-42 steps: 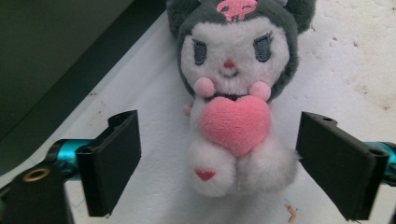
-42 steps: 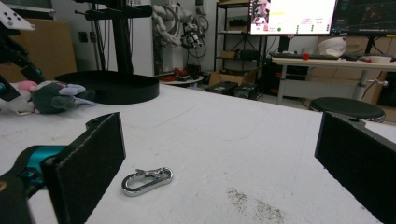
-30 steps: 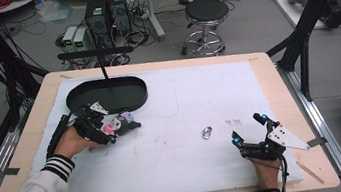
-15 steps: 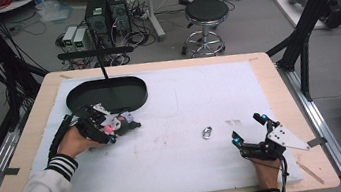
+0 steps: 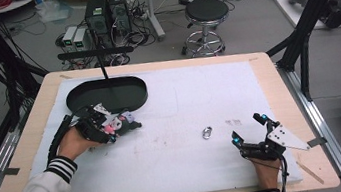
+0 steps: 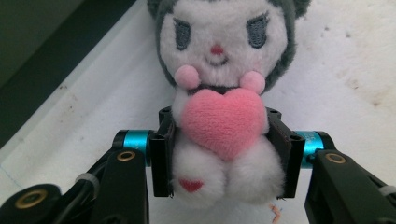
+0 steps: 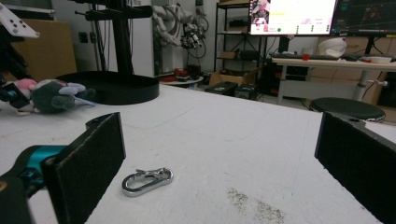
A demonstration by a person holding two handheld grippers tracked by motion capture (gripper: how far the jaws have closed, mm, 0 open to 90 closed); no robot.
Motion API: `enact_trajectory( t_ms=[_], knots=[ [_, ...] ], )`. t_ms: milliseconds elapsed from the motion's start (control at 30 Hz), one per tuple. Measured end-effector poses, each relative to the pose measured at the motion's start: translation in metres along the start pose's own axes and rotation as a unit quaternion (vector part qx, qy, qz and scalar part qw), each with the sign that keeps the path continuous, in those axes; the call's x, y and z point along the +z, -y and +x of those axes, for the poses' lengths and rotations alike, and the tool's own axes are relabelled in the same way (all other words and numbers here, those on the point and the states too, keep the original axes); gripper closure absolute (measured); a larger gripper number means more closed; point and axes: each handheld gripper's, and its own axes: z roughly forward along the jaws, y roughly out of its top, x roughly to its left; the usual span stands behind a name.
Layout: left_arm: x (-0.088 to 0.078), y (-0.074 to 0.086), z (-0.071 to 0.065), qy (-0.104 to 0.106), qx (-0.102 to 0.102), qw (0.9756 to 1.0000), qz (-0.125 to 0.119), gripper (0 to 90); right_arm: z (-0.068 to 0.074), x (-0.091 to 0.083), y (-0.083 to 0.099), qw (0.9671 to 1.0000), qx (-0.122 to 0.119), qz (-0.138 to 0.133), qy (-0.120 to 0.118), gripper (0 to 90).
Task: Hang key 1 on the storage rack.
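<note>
- The right gripper (image 5: 249,129) rested at the near right of the white padded table cover (image 5: 199,102), held by the person's right hand; its two black jaws stood wide apart and grasped nothing.
- The small silver metal carabiner clip (image 7: 147,181) lay flat on the cover just beyond these open jaws, between them in the right gripper view but touching neither.
- On the left side, the left gripper (image 6: 226,161) had just been closing its jaws, and the small plush doll with a white face, grey ears and a pink heart (image 6: 224,116) was between them.
- In the left gripper view the black pads (image 6: 162,158) now pressed on both sides of the doll's soft lower body, so I judged the doll was grasped, though it was lying on the cover.
- In the high view the doll (image 5: 122,121) lay at the left of the table, just in front of the black oval tray (image 5: 72,97).
- This closing probably meant the picking step was almost complete; lifting the doll, perhaps toward the tray behind it, seemed the next thing to do.
</note>
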Motion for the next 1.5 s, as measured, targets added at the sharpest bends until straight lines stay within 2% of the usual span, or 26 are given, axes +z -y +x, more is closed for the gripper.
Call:
enact_trajectory(
  t_ms=[100,133,167,200,233,300,333,567,633,667,700,733,867,900,933,967,1000,1067,1133,1167,1267,1300,1367,1433,1500],
  knots=[
    [-0.005,0.000,0.000,-0.002,-0.001,0.9999,-0.011,52.9,0.000,0.000,0.000,1.0000,0.001,0.000,0.000,1.0],
    [-0.007,0.000,0.000,-0.004,0.000,0.9998,-0.020,52.9,0.000,0.000,0.000,1.0000,0.003,0.001,0.000,1.0],
    [-0.012,0.000,0.001,0.004,0.001,0.9993,-0.038,52.9,0.000,0.000,0.000,1.0000,0.004,0.001,0.000,1.0],
    [-0.012,0.000,0.001,0.004,0.001,0.9993,-0.038,52.9,0.000,0.000,0.000,1.0000,0.004,0.001,0.000,1.0],
    [-0.017,0.001,0.000,0.015,-0.004,0.9983,-0.056,52.9,0.001,0.000,0.000,1.0000,0.006,0.002,0.001,1.0],
    [-0.020,0.001,-0.001,0.017,-0.002,0.9977,-0.066,52.8,0.001,0.000,0.000,1.0000,0.006,0.002,0.000,1.0],
    [-0.026,0.001,-0.002,0.015,-0.003,0.9967,-0.080,52.8,0.001,0.000,0.000,1.0000,0.004,0.002,0.000,1.0],
    [-0.040,0.006,0.001,0.015,-0.012,0.9949,-0.100,52.8,0.001,0.000,0.000,1.0000,0.003,0.002,0.000,1.0],
    [-0.048,0.009,0.003,0.013,-0.020,0.9927,-0.118,52.8,0.001,0.000,0.000,1.0000,0.005,0.003,0.000,1.0],
    [-0.048,0.009,0.003,0.013,-0.020,0.9927,-0.118,52.8,0.001,0.000,0.000,1.0000,0.005,0.003,0.000,1.0],
    [-0.053,0.011,0.006,0.006,-0.024,0.9915,-0.128,52.8,0.001,0.000,0.000,1.0000,0.003,0.002,0.000,1.0],
    [-0.053,0.011,0.006,0.006,-0.024,0.9915,-0.128,52.7,0.001,0.000,0.000,1.0000,0.002,0.003,0.000,1.0],
    [-0.066,0.018,0.013,-0.014,-0.041,0.9874,-0.152,52.7,0.001,0.000,0.000,1.0000,0.002,0.003,0.000,1.0],
    [-0.066,0.018,0.013,-0.014,-0.041,0.9874,-0.152,52.7,0.001,0.000,0.000,1.0000,0.002,0.003,0.000,1.0],
    [-0.071,0.021,0.016,-0.023,-0.051,0.9854,-0.161,52.7,0.001,0.000,0.000,1.0000,0.002,0.003,0.000,1.0],
    [-0.071,0.021,0.016,-0.023,-0.051,0.9854,-0.161,52.7,0.001,0.000,0.000,1.0000,0.002,0.003,0.000,1.0],
    [-0.077,0.023,0.020,-0.032,-0.058,0.9840,-0.165,52.7,0.001,0.000,0.000,1.0000,0.001,0.003,0.001,1.0],
    [-0.081,0.023,0.022,-0.037,-0.060,0.9831,-0.169,52.7,0.001,0.000,0.000,1.0000,0.002,0.003,0.001,1.0],
    [-0.089,0.023,0.026,-0.046,-0.068,0.9807,-0.178,52.7,0.001,0.000,0.000,1.0000,0.001,0.003,0.001,1.0],
    [-0.096,0.023,0.030,-0.055,-0.072,0.9785,-0.185,52.7,0.001,0.000,0.000,1.0000,0.001,0.003,0.001,1.0],
    [-0.107,0.023,0.035,-0.065,-0.081,0.9754,-0.195,52.6,0.001,0.000,0.000,1.0000,0.002,0.002,0.001,1.0],
    [-0.107,0.023,0.035,-0.065,-0.081,0.9754,-0.195,52.7,0.001,0.000,0.000,1.0000,0.002,0.002,0.000,1.0],
    [-0.115,0.023,0.041,-0.073,-0.090,0.9720,-0.204,52.7,0.001,0.000,0.000,1.0000,0.002,0.002,0.000,1.0],
    [-0.121,0.023,0.045,-0.076,-0.097,0.9705,-0.208,52.6,0.001,0.000,0.000,1.0000,0.001,0.001,0.001,1.0],
    [-0.125,0.022,0.047,-0.079,-0.099,0.9707,-0.204,52.7,0.001,-0.001,0.000,1.0000,0.001,0.001,0.001,1.0]
  ],
)
